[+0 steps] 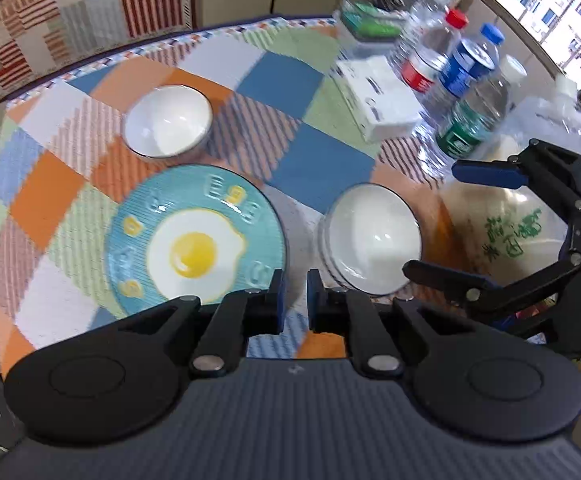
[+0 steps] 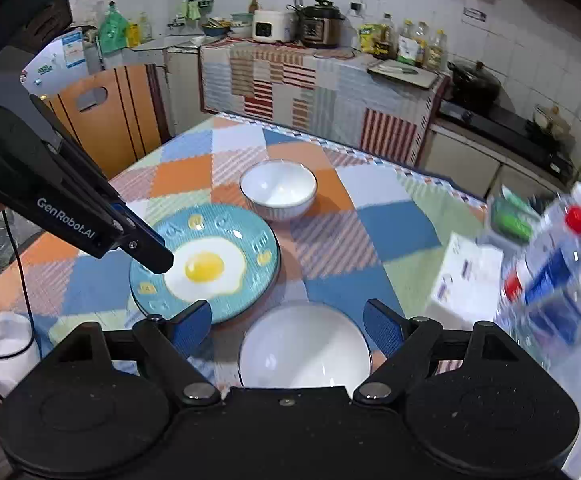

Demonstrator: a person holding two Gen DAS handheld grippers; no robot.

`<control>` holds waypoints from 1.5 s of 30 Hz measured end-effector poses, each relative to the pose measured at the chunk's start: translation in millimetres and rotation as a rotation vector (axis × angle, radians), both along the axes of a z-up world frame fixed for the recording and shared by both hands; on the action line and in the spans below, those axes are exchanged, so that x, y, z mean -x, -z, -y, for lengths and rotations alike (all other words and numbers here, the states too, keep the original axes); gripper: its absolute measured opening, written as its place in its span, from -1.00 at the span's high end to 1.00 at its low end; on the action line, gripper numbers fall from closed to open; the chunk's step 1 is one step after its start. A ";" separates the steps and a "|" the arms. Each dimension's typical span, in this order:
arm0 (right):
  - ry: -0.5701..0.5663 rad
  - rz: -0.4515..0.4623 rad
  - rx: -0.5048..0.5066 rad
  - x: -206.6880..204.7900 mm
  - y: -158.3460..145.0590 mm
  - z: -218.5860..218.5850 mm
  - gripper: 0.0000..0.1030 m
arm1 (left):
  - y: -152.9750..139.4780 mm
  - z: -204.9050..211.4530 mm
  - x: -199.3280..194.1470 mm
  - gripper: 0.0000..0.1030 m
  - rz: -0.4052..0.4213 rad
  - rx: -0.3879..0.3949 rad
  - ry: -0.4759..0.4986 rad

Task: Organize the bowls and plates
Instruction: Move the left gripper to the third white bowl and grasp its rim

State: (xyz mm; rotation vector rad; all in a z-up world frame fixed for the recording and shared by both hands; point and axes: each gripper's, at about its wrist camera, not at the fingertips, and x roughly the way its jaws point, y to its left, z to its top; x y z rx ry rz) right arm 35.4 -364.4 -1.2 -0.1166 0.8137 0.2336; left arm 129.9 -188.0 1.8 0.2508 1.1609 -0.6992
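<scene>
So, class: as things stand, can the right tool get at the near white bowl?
Probably yes. The right tool hangs open above the near white bowl, its fingers standing either side of it, nothing between. The plate lies clear to one side.

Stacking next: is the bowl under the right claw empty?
Empty: the bowl shows only bare white inside, upright on the table.

Daylight enters through the bright, overexposed window (image 1: pixel 550 8) far right of the left tongs (image 1: pixel 293 298). Both views show strong fisheye curvature at the edges. Motion blur smears the clear plastic water bottles (image 2: pixel 562 272) right of the open right tongs (image 2: pixel 288 326), and softens the checked tablecloth (image 1: pixel 274 80). Soft highlights sit inside the glossy white ceramic bowls (image 1: pixel 168 122). Shadows are faint.
</scene>
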 end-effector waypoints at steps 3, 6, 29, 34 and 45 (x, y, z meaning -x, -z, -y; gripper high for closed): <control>-0.028 0.020 0.017 -14.2 -7.9 -9.7 -0.68 | -7.6 -10.8 -11.2 0.81 0.020 -0.007 -0.016; -0.052 0.026 0.010 -33.3 -10.1 -19.0 -0.68 | -11.6 -18.1 -24.4 0.78 0.039 -0.011 -0.030; 0.008 -0.234 -0.140 -223.7 82.6 -37.9 -0.70 | 80.2 -48.4 -179.8 0.23 0.042 0.086 -0.237; 0.101 -0.274 -0.203 -253.4 114.6 -25.7 -0.69 | 113.6 -47.9 -203.4 0.26 0.045 0.097 -0.323; 0.291 -0.345 -0.307 -285.8 156.0 -6.7 0.27 | 162.3 -45.1 -229.2 0.44 -0.039 0.137 -0.405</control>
